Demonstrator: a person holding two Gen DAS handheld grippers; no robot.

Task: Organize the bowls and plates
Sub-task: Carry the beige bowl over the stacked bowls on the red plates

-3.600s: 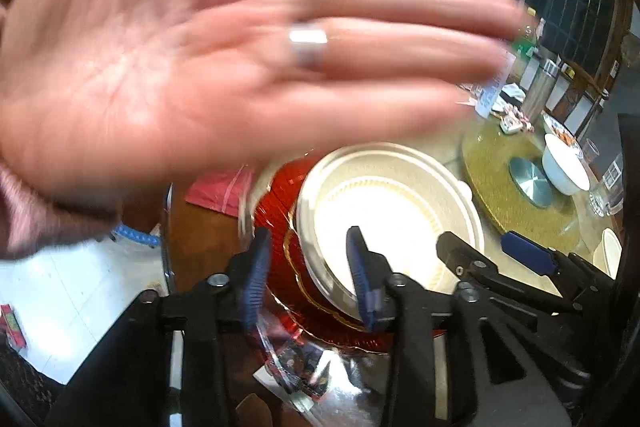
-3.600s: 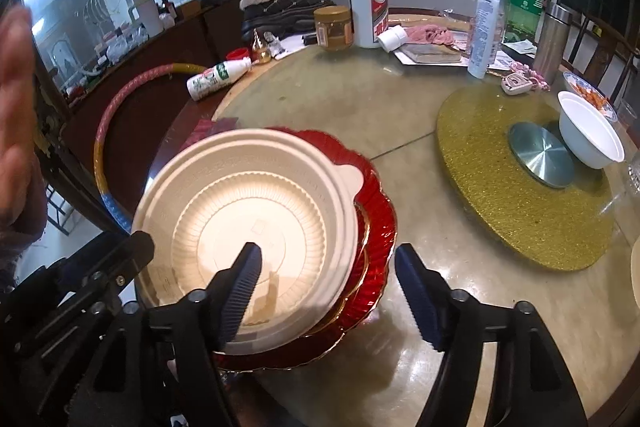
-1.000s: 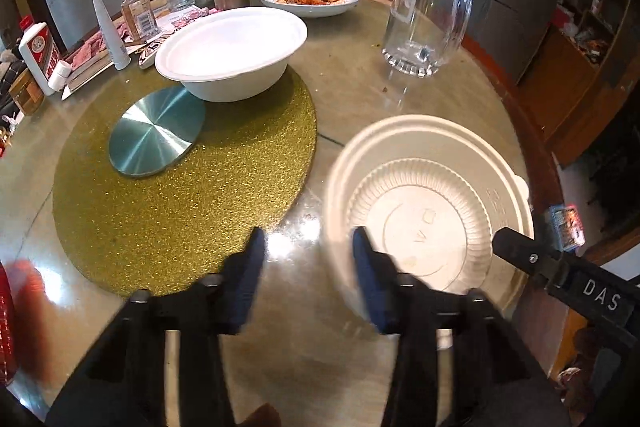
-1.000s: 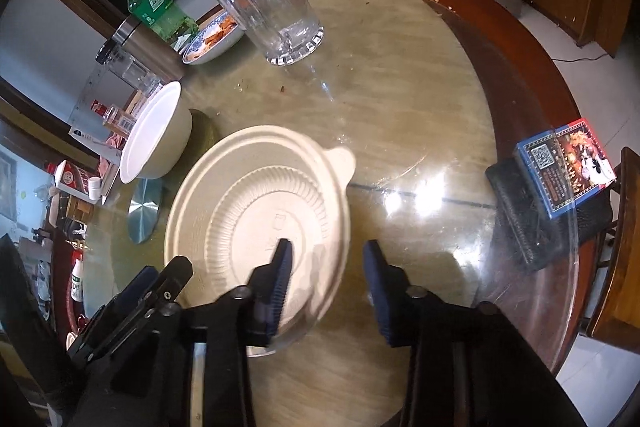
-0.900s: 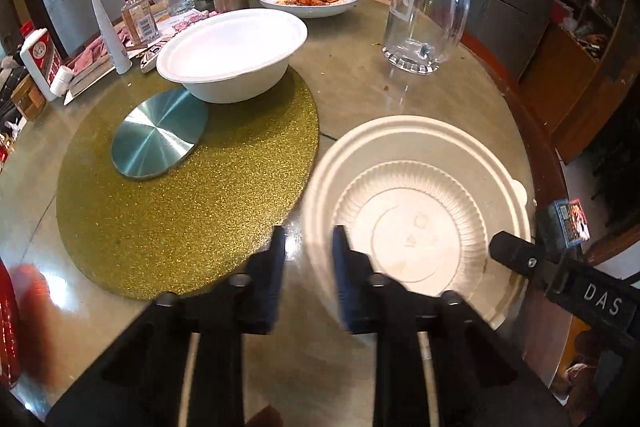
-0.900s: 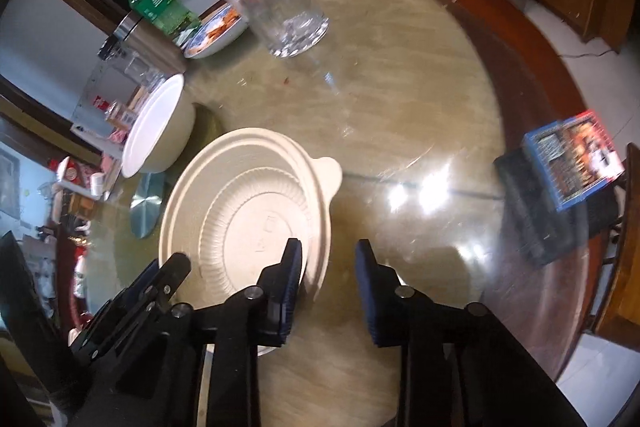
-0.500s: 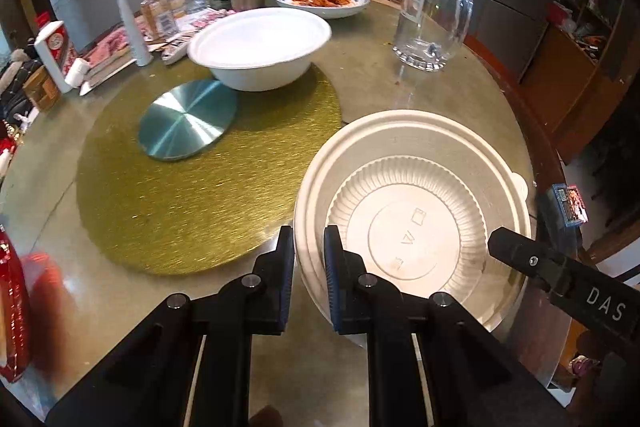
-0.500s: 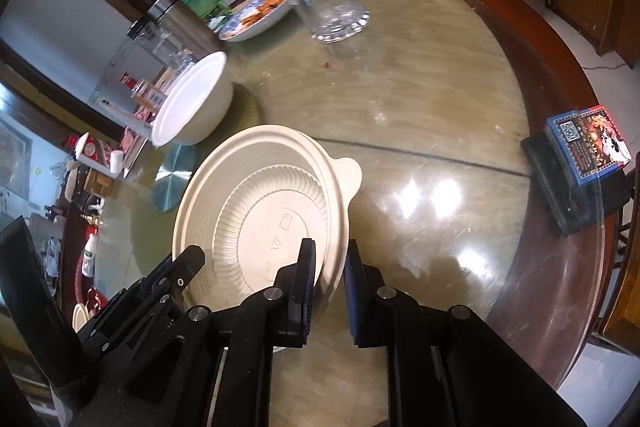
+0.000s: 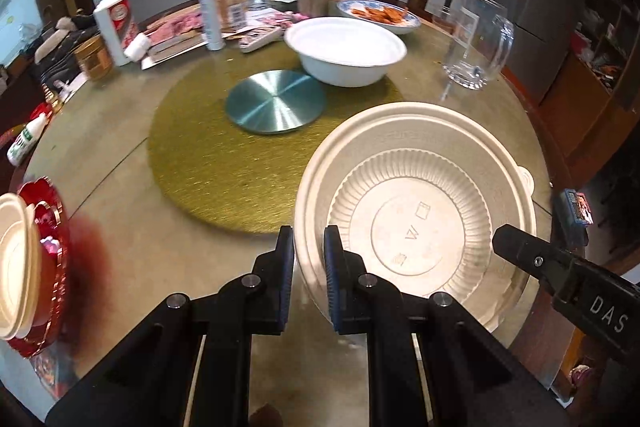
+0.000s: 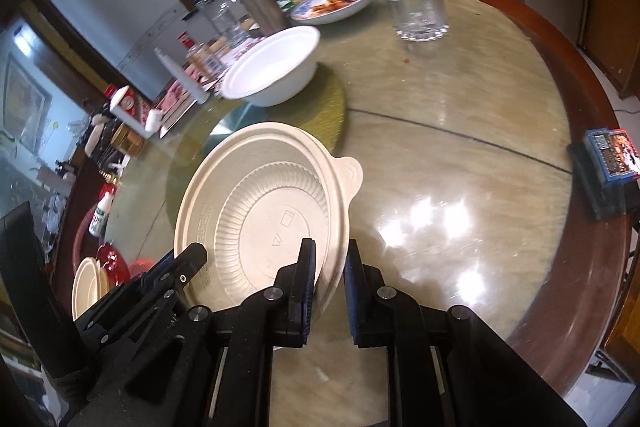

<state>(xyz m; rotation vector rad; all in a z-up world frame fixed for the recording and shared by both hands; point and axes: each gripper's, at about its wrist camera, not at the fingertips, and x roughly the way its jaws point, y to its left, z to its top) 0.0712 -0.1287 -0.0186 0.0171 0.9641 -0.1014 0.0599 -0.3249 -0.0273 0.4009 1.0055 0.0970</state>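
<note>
Item in hand: one beige, round, ribbed disposable pulp plate with a small tab (image 9: 416, 227), lower right of the left wrist view and lower centre of the right wrist view, carried just above the glass-covered round tabletop (image 10: 460, 155). Your left tongs (image 9: 308, 259) are pinching its near-left rim; your right tongs (image 10: 330, 283) are pinching the rim on the opposite side, below the tab. Both pairs are pressed nearly together on the thin edge. Stock already gathered: a stack of matching beige plates on a red scalloped gold-trimmed tray (image 9: 44, 267), far left edge of the left wrist view, well apart from the carried plate. Stock outstanding: one white round disposable bowl (image 9: 346, 51) on the gold glitter turntable mat (image 9: 208, 163), upper centre, untouched. By your position, the task reads as partway done: this plate has no resting place yet, and the white bowl remains to be sorted.
</note>
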